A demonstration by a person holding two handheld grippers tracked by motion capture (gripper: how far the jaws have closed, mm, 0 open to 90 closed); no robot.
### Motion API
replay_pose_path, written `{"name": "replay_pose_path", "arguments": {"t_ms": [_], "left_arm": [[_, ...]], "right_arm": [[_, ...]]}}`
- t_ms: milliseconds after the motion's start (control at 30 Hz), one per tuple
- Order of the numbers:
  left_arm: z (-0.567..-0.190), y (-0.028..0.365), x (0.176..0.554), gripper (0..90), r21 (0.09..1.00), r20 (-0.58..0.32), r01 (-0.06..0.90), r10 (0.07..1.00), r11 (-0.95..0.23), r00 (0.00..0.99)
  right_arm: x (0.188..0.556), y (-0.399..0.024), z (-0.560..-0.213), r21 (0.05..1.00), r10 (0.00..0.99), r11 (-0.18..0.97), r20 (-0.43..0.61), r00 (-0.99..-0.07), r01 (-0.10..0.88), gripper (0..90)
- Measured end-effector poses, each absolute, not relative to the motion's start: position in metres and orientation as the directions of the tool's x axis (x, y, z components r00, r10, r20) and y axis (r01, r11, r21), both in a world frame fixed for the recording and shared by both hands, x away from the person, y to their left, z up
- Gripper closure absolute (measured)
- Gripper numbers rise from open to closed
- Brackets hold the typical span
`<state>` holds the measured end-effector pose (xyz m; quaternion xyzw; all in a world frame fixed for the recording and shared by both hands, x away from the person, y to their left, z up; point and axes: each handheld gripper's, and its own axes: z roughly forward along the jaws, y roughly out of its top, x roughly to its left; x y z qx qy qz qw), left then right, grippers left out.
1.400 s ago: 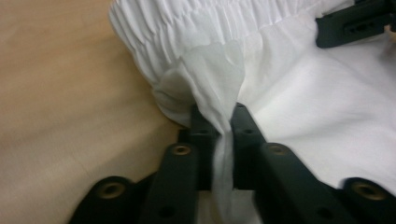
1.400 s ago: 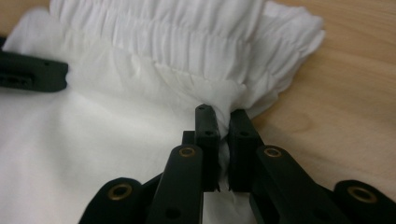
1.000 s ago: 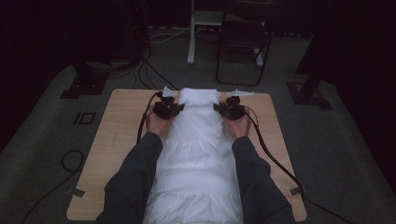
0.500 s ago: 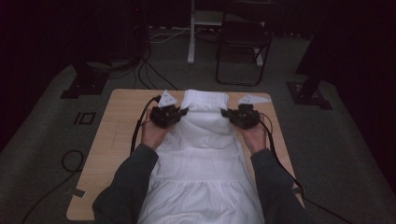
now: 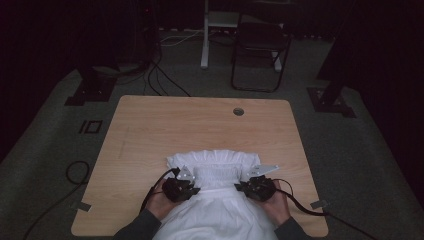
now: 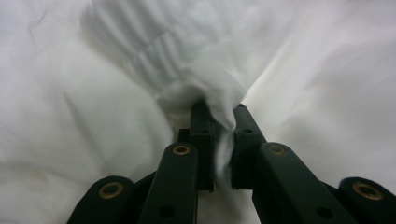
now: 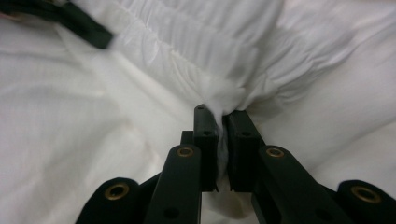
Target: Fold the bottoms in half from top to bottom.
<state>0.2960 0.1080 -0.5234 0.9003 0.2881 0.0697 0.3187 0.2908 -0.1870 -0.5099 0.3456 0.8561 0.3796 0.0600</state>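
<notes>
A white dress (image 5: 220, 200) with a gathered, pleated bodice and ruffled top edge lies flat at the near edge of the wooden table (image 5: 200, 125), its skirt spilling toward the person, fabric bunched at both sides

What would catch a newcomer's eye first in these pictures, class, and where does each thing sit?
The white garment stands out first, bright against the dim room, bunched at the near edge of the wooden table and hanging over it. The left gripper and right gripper pinch its cloth at either side of the gathered band. Beyond the table stands a dark chair.
</notes>
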Motion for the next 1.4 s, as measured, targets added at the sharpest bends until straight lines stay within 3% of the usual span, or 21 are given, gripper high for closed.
{"name": "replay_pose_path", "arguments": {"t_ms": [167,267,367,500,633,867,1100,1233,1400], "left_arm": [[-0.523,0.11,0.318,82.3,0.62,0.021,0.462,0.602,-0.634,0.798],[-0.523,0.105,0.332,82.4,0.615,0.056,0.476,0.636,-0.629,0.769],[-0.521,0.103,0.342,82.0,0.619,-0.002,0.525,0.667,-0.585,0.745],[-0.525,0.112,0.361,81.9,0.637,-0.042,0.52,0.648,-0.568,0.76],[-0.525,0.131,0.401,82.0,0.636,-0.023,0.537,0.682,-0.554,0.731],[-0.52,0.122,0.455,81.9,0.592,0.118,0.528,0.713,-0.609,0.691],[-0.518,0.095,0.48,82.6,0.554,0.229,0.539,0.739,-0.634,0.634],[-0.51,0.102,0.478,84.8,0.587,0.141,0.57,0.766,-0.575,0.627],[-0.463,0.119,0.448,86.1,0.734,0.044,0.489,0.752,-0.471,0.658]], "right_arm": [[0.301,-0.175,-0.524,0.652,0.634,0.51,0.158,-0.757,0.562,83.0],[0.317,-0.167,-0.528,0.652,0.647,0.541,0.081,-0.758,0.531,83.2],[0.345,-0.164,-0.528,0.658,0.675,0.547,0.02,-0.737,0.518,83.7],[0.385,-0.164,-0.53,0.661,0.712,0.495,0.064,-0.699,0.565,83.6],[0.401,-0.147,-0.528,0.654,0.718,0.497,0.059,-0.693,0.57,83.3],[0.438,-0.124,-0.528,0.666,0.724,0.531,-0.035,-0.689,0.524,82.5],[0.482,-0.121,-0.526,0.651,0.794,0.505,-0.095,-0.6,0.567,82.5],[0.483,-0.127,-0.521,0.663,0.806,0.463,-0.039,-0.59,0.588,84.4],[0.467,-0.148,-0.485,0.73,0.773,0.45,-0.03,-0.634,0.514,85.0]]}}
